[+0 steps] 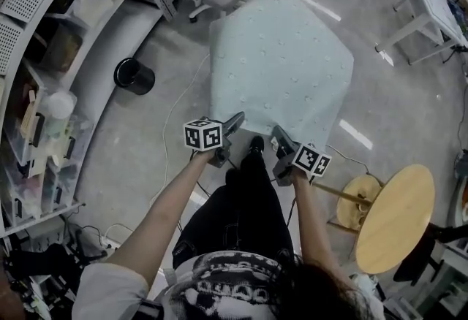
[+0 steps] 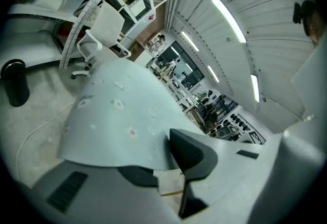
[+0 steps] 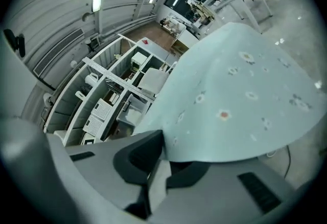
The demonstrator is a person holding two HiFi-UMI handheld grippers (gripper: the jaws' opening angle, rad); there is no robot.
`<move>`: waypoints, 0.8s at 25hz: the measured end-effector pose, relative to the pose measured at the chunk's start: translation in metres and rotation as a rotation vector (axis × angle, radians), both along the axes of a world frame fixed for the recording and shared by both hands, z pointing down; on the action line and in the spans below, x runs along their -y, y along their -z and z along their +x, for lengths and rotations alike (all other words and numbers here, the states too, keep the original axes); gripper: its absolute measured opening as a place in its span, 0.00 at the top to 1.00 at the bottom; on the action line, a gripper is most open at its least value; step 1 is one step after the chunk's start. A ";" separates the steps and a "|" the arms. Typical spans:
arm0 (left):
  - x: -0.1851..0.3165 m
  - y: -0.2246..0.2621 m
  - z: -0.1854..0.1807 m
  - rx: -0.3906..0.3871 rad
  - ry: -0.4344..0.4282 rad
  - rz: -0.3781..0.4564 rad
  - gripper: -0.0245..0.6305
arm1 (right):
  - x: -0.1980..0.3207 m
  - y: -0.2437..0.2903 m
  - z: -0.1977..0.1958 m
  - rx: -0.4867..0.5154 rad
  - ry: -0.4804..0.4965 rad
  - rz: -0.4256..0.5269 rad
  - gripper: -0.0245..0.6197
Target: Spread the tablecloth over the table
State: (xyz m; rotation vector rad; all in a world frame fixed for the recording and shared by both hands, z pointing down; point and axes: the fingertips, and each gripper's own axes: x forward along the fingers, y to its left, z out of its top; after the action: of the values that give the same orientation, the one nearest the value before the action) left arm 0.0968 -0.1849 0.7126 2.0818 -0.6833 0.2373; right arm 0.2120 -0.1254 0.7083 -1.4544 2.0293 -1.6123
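Cloth (image 1: 281, 55), seemingly light and floppy, balloons ahead, left gripper (image 1: 235, 123) and right gripper (image 1: 278, 136) each clamped on its near edge, a sensible hold.

Nothing here reads as a word, a number or a brand. The cube (image 1: 202, 135) on the left tool (image 1: 235, 122) shows only black-and-white square markers: patterns, no letters. It is the same on the cube (image 1: 312, 161) on the right tool (image 1: 278, 134). The black-and-white print on the person's top (image 1: 219, 286) is too broken up to read. The tablecloth (image 1: 278, 63) has small flower dots only. Any labels on the shelves (image 1: 44, 92) are too small to tell.
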 end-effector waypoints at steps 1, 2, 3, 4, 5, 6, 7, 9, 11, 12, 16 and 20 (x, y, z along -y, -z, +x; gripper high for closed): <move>-0.001 -0.008 0.000 0.019 -0.002 -0.010 0.86 | -0.001 -0.008 -0.001 0.002 -0.005 -0.015 0.93; -0.002 -0.016 -0.001 0.038 -0.005 -0.012 0.86 | -0.002 -0.015 -0.001 -0.001 -0.008 -0.025 0.93; -0.003 -0.023 -0.001 0.057 -0.009 -0.010 0.86 | -0.002 -0.020 -0.002 -0.006 -0.010 -0.031 0.93; -0.002 -0.029 -0.002 0.073 -0.012 -0.007 0.86 | -0.001 -0.025 -0.003 -0.011 -0.011 -0.035 0.93; -0.002 -0.034 -0.003 0.087 -0.013 -0.007 0.86 | -0.001 -0.030 -0.004 -0.012 -0.014 -0.041 0.93; -0.002 -0.039 -0.005 0.099 -0.011 -0.009 0.86 | -0.001 -0.035 -0.005 -0.011 -0.018 -0.047 0.93; -0.003 -0.044 -0.006 0.108 -0.006 -0.011 0.86 | -0.001 -0.039 -0.006 -0.008 -0.026 -0.055 0.93; -0.005 -0.050 -0.009 0.117 0.010 -0.007 0.86 | -0.003 -0.048 -0.005 0.000 -0.052 -0.066 0.91; -0.011 -0.054 -0.014 0.116 0.025 -0.010 0.84 | -0.004 -0.053 -0.003 0.010 -0.083 -0.071 0.86; -0.016 -0.056 -0.018 0.117 0.028 -0.017 0.80 | -0.005 -0.056 -0.003 0.014 -0.097 -0.075 0.83; -0.037 -0.060 -0.038 0.127 0.050 -0.036 0.78 | -0.019 -0.061 -0.005 -0.010 -0.104 -0.101 0.78; -0.055 -0.053 -0.053 0.114 0.080 -0.041 0.78 | -0.035 -0.060 -0.008 -0.097 -0.068 -0.108 0.77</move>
State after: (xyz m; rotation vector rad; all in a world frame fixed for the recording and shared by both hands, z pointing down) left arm 0.0437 -0.1298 0.7656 2.0089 -0.8214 0.3244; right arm 0.2038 -0.0901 0.7684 -1.6515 1.9460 -1.6784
